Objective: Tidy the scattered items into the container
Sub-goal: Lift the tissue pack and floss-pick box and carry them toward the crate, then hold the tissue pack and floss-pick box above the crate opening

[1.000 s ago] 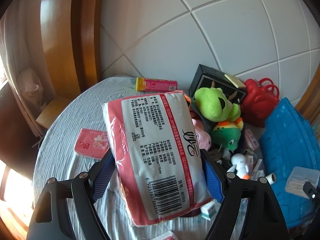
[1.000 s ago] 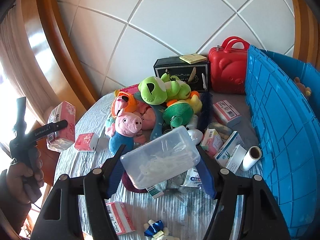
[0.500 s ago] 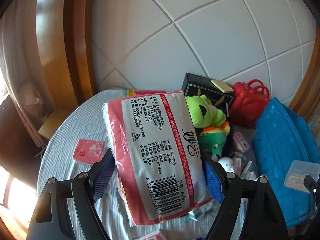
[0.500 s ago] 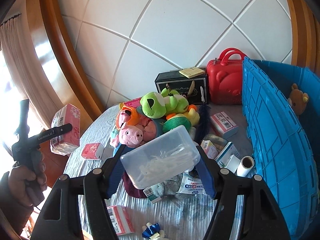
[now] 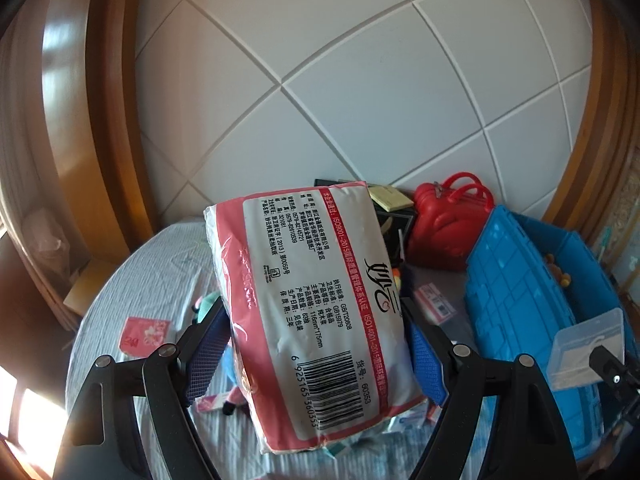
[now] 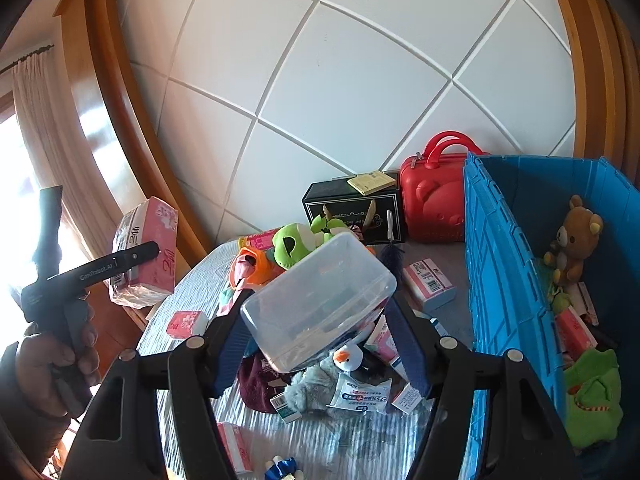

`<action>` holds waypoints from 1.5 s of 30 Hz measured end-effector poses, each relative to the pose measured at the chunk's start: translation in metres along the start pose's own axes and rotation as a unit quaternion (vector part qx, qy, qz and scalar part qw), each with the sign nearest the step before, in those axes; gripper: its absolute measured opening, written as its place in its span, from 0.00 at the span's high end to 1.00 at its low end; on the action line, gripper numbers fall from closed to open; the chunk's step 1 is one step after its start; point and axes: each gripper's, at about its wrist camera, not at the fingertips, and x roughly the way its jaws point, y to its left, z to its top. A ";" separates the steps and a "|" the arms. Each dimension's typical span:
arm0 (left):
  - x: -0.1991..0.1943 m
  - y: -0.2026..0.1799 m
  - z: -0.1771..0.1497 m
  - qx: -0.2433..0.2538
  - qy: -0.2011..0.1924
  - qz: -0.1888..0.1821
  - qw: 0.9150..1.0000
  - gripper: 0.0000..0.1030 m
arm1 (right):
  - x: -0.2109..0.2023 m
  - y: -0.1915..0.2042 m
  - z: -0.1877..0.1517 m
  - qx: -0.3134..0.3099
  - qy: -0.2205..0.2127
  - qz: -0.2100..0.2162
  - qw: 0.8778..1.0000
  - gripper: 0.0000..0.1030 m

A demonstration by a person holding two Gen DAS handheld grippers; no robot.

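Observation:
My left gripper (image 5: pixel 316 352) is shut on a pink-and-white tissue pack (image 5: pixel 312 304), held high above the table; the pack also shows in the right wrist view (image 6: pixel 146 252), at far left. My right gripper (image 6: pixel 320 336) is shut on a clear plastic box (image 6: pixel 320 300), held above the pile of items, left of the blue crate (image 6: pixel 508 280). In the left wrist view the clear box (image 5: pixel 588 348) is over the blue crate's (image 5: pixel 516 288) near wall. The crate holds a brown bear (image 6: pixel 572 240) and a green plush (image 6: pixel 592 404).
On the round table (image 6: pixel 192 292) lie a green plush (image 6: pixel 296 240), small boxes (image 6: pixel 428 284), a small pink tissue pack (image 6: pixel 186 324), a penguin toy (image 6: pixel 348 360) and a sachet (image 6: pixel 360 394). A black box (image 6: pixel 352 208) and red case (image 6: pixel 434 204) stand by the wall.
Both grippers have risen with their loads. The right gripper with the clear box has moved right toward the blue crate, whose inside now shows.

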 end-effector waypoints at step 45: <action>0.000 -0.352 0.015 0.159 -0.008 -0.195 0.968 0.22 | -0.144 -0.202 0.004 0.104 -0.090 -0.128 0.982 0.39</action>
